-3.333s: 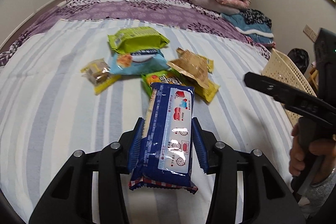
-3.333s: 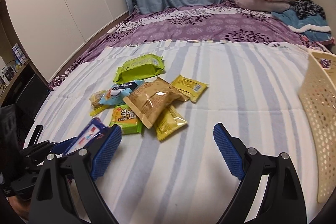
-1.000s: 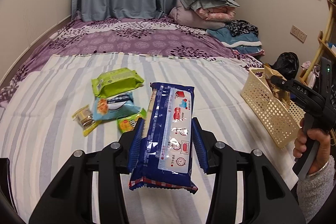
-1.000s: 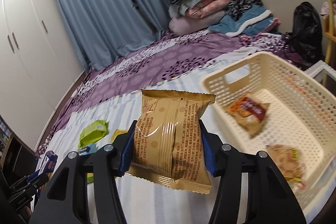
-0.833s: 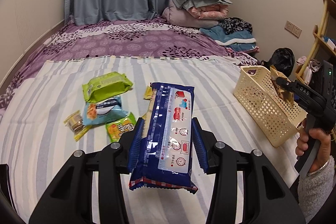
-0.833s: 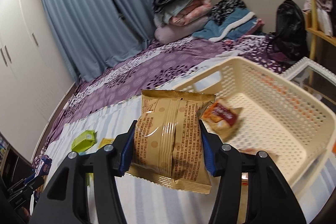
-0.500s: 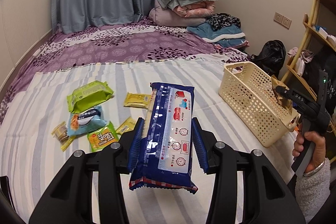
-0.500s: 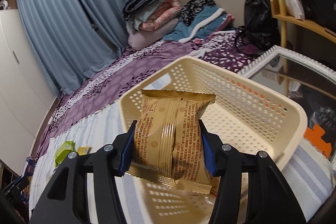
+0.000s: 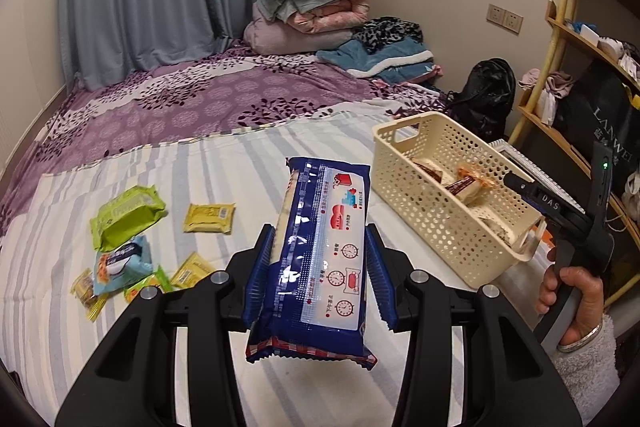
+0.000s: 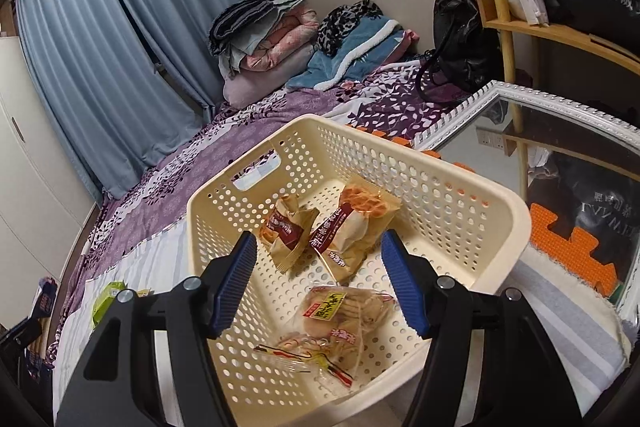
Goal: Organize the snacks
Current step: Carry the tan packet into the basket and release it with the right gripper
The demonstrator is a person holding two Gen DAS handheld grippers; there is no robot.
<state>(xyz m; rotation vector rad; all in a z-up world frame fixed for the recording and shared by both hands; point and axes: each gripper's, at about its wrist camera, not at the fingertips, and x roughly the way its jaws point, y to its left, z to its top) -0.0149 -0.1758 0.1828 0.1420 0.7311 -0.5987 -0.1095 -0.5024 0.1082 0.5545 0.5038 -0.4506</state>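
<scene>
We have three packets lying in the basket (image 10: pixel 492 215) already: two brown-labelled ones side by side near its middle and a clear bag of snacks (image 10: pixel 336 323) nearer us. Our right gripper (image 10: pixel 320 283) hangs just over the basket, its jaws having just been opening, now apart with nothing between them; the tan packet it brought is, we judge, among those below. Our left gripper (image 9: pixel 320 259) is clamped on the long blue biscuit pack (image 9: pixel 324 251), held above the bed to the left of the basket. Well left of the basket, six or so packets wait on the striped sheet (image 9: pixel 224 163), among them a green pack (image 9: pixel 124 211) and a yellow packet (image 9: pixel 208 219). So we are under halfway. Beyond the basket lie a purple bedspread, folded blankets (image 9: pixel 308 7), blue curtains and a wooden shelf.
</scene>
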